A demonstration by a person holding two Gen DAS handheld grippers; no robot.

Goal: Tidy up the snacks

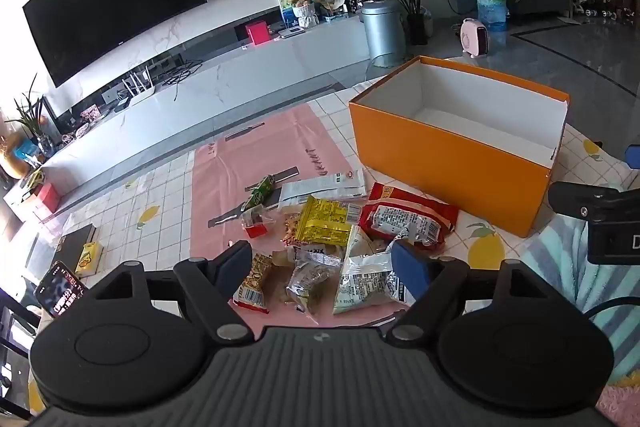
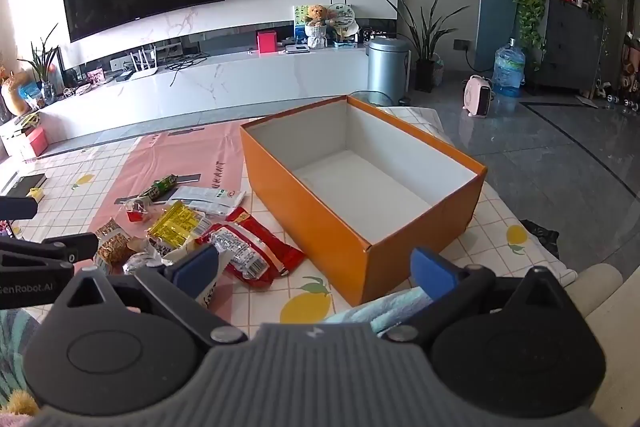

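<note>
A heap of snack packets lies on a pink sheet on the table: a red packet, a yellow packet, a white packet, a thin green bar and several small ones. To their right stands an orange box, open-topped and with nothing inside. My left gripper hangs open just above the near edge of the heap, holding nothing. My right gripper is open too, near the box's front corner, with the red packet at its left finger.
A phone, a yellow carton and a dark book lie at the table's left. A striped cloth covers the near right edge. Beyond the table are a TV cabinet, a metal bin and a grey floor.
</note>
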